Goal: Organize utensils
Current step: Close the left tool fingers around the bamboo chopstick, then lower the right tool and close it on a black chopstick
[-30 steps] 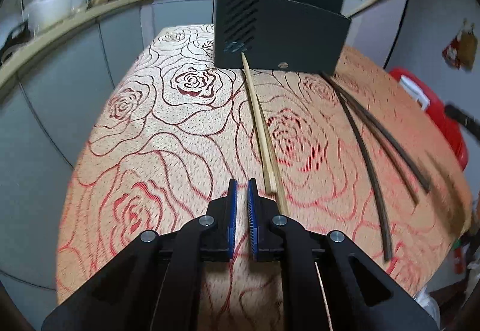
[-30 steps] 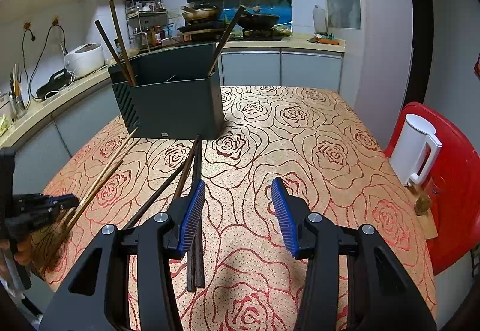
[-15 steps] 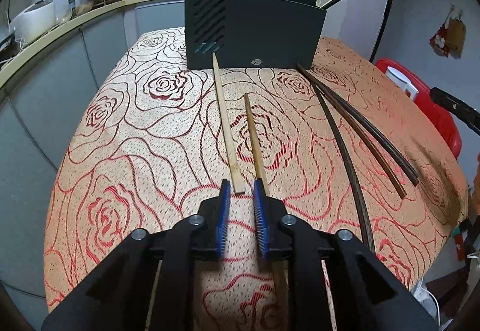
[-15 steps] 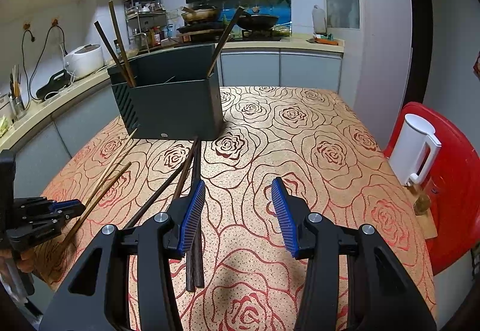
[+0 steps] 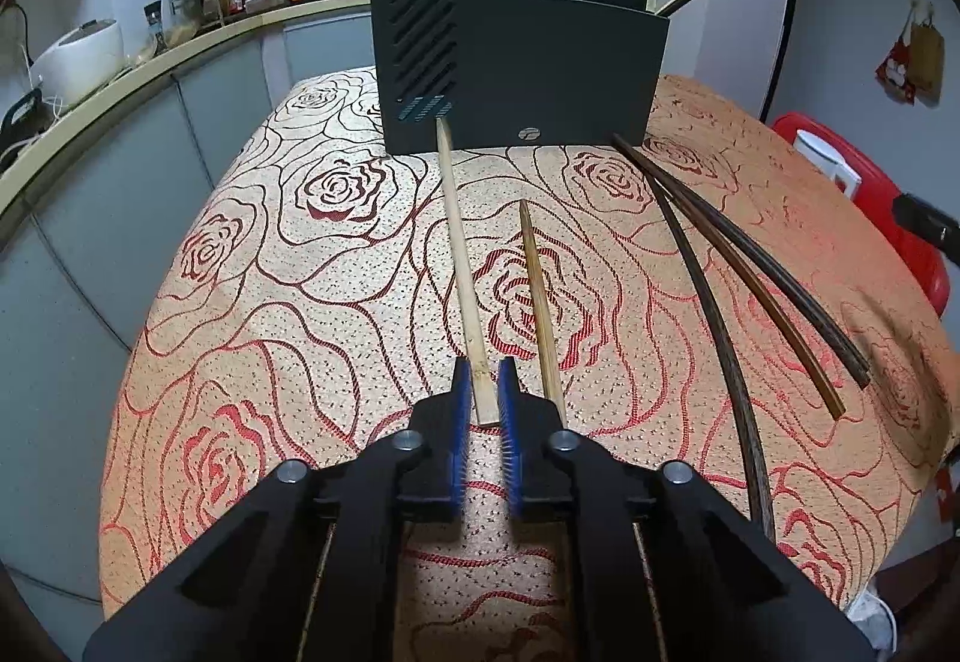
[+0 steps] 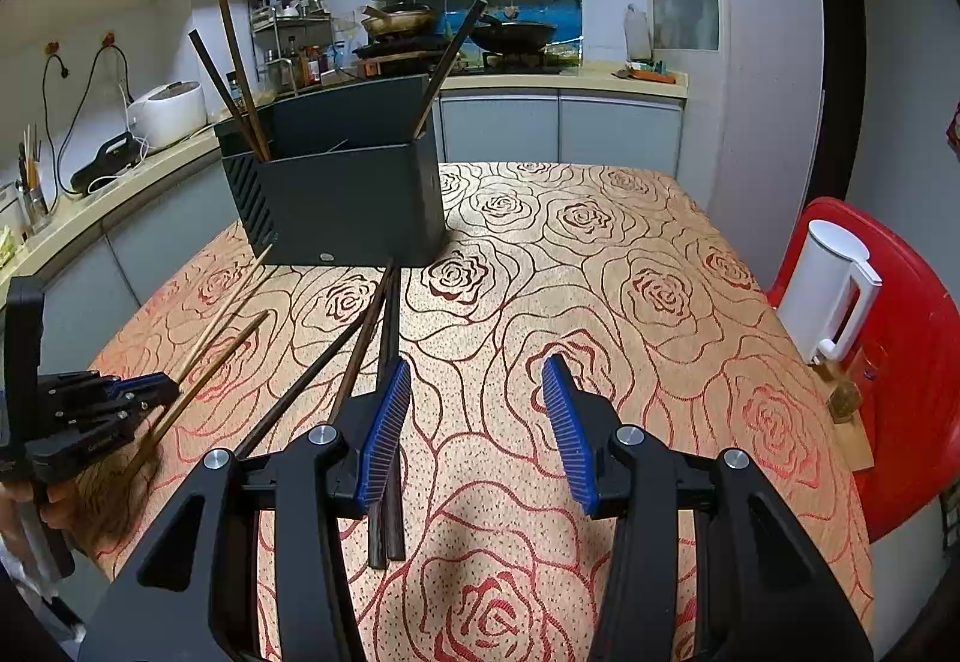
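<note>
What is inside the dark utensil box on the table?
In the dark utensil box, chopsticks stand: two brown ones at its left end, one at its right. Their lower parts and the box's bottom are hidden by its walls.

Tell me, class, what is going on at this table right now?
A person with a gripper in each hand is tidying chopsticks into a dark utensil holder on the rose-patterned tablecloth. The left gripper has its fingers on either side of the near end of a pale bamboo chopstick, with slight gaps, not yet clamped. The right gripper hangs open over the cloth, holding nothing. Several dark chopsticks lie loose on the table.
</note>
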A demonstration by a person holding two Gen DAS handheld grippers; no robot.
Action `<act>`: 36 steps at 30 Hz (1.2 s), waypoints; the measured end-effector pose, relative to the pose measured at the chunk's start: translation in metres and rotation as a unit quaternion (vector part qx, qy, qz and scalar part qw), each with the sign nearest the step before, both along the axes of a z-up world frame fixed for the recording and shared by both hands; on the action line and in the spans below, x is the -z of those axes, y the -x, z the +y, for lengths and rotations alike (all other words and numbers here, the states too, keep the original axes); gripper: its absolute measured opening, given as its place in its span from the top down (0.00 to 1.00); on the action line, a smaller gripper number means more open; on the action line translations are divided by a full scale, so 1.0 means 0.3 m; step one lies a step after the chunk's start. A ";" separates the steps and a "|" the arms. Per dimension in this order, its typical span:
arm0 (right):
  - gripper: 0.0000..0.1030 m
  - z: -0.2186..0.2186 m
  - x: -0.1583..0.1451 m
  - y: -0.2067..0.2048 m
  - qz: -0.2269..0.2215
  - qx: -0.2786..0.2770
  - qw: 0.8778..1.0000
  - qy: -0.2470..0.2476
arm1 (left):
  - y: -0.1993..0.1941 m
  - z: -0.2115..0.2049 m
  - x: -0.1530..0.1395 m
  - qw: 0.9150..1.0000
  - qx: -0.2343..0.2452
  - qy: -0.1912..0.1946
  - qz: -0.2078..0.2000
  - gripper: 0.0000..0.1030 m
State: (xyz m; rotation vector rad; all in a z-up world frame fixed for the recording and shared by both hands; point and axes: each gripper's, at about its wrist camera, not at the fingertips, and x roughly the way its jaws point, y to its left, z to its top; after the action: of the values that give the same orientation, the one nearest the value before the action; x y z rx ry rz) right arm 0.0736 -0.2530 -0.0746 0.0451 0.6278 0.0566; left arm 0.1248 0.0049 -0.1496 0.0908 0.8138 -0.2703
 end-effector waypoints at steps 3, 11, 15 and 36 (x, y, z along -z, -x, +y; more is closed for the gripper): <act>0.56 0.006 0.014 0.009 0.005 -0.001 1.000 0.000 | 0.006 0.012 -0.002 1.000 -0.003 0.007 0.002 0.93; 0.56 -0.001 0.062 0.051 0.030 -0.011 0.999 -0.023 | 0.076 0.068 -0.036 1.000 -0.022 0.006 0.001 0.93; 0.56 0.015 0.099 0.071 0.044 -0.022 0.999 -0.016 | 0.112 0.102 -0.056 1.000 -0.028 0.011 -0.005 0.93; 0.64 0.101 0.189 0.106 0.064 -0.069 0.995 0.033 | 0.119 0.124 -0.023 0.999 -0.028 0.019 0.010 0.93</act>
State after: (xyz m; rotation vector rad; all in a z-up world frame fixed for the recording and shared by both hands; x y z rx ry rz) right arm 0.0419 -0.2229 -0.1314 -0.0601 0.7595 0.1681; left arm 0.0891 0.0421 -0.1425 0.0292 0.8295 -0.2352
